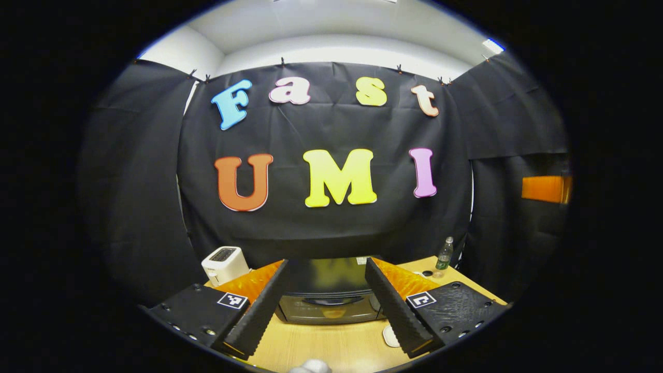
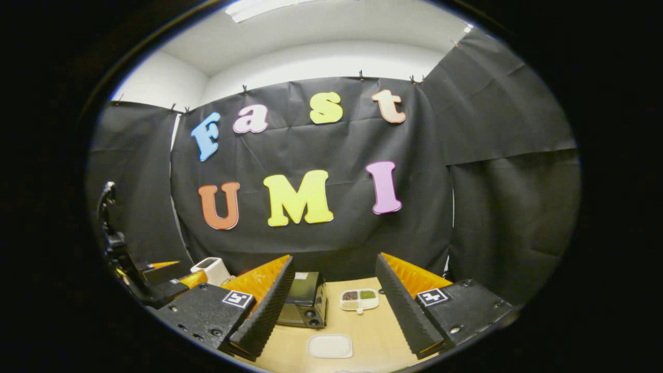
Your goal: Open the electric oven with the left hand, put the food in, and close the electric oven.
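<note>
Oven (image 1: 327,298) shut, ahead between left hand-held gripper (image 1: 325,305) spread fingers

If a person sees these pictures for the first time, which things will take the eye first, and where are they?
The dark electric oven, door shut, stands on the wooden table straight ahead of the open left hand-held gripper. A white toaster sits at the table's back left. In the right gripper view, a white tray lies between the fingers of the open right hand-held gripper, with a compartmented dish behind.

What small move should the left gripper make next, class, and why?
Probably ease the left gripper forward and down toward the oven door handle: the electric oven looks closed, both grippers are open and hold nothing, so opening comes first.
</note>
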### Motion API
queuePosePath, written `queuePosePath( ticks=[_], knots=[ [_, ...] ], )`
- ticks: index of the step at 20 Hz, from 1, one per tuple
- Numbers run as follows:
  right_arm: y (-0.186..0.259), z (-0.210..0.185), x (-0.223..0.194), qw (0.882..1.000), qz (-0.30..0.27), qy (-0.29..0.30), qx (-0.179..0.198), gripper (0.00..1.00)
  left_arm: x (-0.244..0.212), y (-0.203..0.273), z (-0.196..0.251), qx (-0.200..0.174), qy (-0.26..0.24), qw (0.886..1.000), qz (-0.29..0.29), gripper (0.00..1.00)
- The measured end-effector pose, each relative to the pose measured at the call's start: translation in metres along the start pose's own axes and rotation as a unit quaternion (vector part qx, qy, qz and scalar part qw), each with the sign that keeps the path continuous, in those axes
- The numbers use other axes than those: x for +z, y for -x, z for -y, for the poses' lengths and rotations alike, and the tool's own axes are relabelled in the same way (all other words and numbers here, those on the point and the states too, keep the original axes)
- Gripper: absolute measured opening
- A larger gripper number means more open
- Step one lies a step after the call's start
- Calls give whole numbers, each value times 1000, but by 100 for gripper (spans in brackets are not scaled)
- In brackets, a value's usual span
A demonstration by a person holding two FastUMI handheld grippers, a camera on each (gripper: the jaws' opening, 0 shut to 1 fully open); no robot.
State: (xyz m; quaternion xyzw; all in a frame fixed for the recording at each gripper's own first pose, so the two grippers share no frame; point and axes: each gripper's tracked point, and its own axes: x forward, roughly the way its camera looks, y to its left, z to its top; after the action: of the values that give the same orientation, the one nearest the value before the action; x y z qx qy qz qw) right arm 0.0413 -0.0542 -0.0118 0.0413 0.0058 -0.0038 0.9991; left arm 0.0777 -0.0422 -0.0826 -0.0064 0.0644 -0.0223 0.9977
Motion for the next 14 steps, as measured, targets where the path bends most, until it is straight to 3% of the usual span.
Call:
queuePosePath(
  ticks=[1, 2, 6, 14],
  knots=[
    [3, -2, 2, 1000, 3, 3, 1, 100, 11, 8, -3, 1, 4, 1000, 9, 96],
    [5, -4, 5, 1000, 8, 9, 1, 96, 24, 17, -7, 6, 9, 1000, 15, 95],
    [14, -9, 6, 1000, 8, 14, 0, 100, 55, 44, -13, 8, 22, 999, 38, 96],
    [21, -11, 0, 1000, 2, 18, -6, 96, 74, 65, -18, 5, 26, 998, 49, 95]
  ],
)
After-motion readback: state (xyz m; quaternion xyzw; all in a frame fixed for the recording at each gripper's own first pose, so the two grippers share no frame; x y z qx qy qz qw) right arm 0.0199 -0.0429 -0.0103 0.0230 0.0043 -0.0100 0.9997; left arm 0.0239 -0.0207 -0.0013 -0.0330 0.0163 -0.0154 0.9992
